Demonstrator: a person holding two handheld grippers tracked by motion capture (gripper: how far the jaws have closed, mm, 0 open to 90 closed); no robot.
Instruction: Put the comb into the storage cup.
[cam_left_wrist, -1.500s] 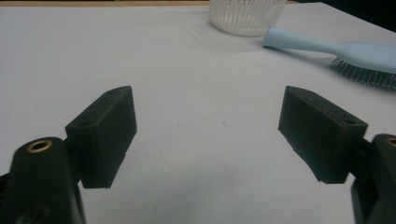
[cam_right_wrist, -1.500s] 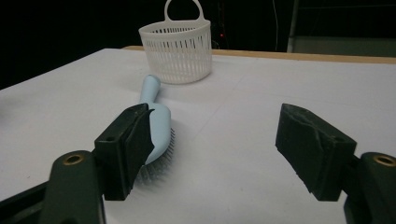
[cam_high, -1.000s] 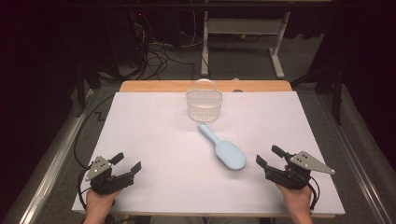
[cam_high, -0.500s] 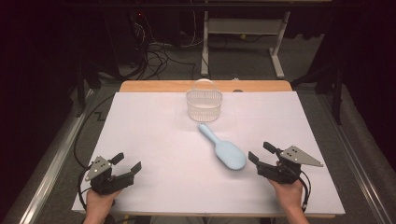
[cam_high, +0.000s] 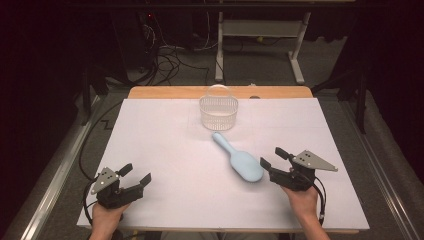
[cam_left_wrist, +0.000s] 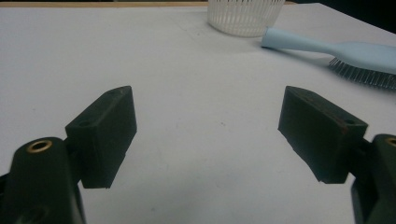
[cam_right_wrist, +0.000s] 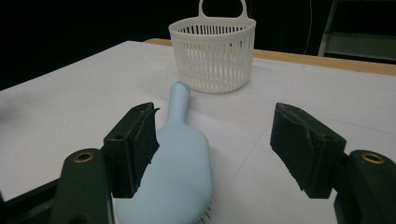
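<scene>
Hairbrush (cam_high: 239, 160), pale blue, lies bristles-down near the middle of the white table (cam_high: 165, 150) in the high view, its handle pointing toward 11 o'clock at the white slatted basket (cam_high: 218, 111), which stands at 12 o'clock from the brush, close to the handle tip but apart from it. The right gripper (cam_high: 273, 160) sits at 3 o'clock from the brush head, jaws spread apart, the nearer jaw just beside the head's edge; whether it touches cannot be told from here. The right hand (cam_high: 302, 200) holds it from 6 o'clock. The left gripper (cam_high: 135, 174) rests well apart from the brush, at about 8 o'clock from it, jaws spread and holding nothing, with the left hand (cam_high: 107, 215) behind it at the table's near edge.

In the left gripper view, the left gripper (cam_left_wrist: 205, 135) has both black jaws wide apart over bare table. The hairbrush (cam_left_wrist: 345, 51) lies at 1 o'clock, on its dark bristles, handle reaching toward the basket (cam_left_wrist: 245, 16) at 12 o'clock.

In the right gripper view, the right gripper (cam_right_wrist: 212, 144) stands open. The hairbrush (cam_right_wrist: 180, 168) lies under and beside the jaw at 9 o'clock, its broad head running down to 6 o'clock, its handle pointing to 12 o'clock at the basket (cam_right_wrist: 212, 53), which stands upright with its loop handle raised. The jaw at 3 o'clock is over bare table, apart from the brush.
</scene>
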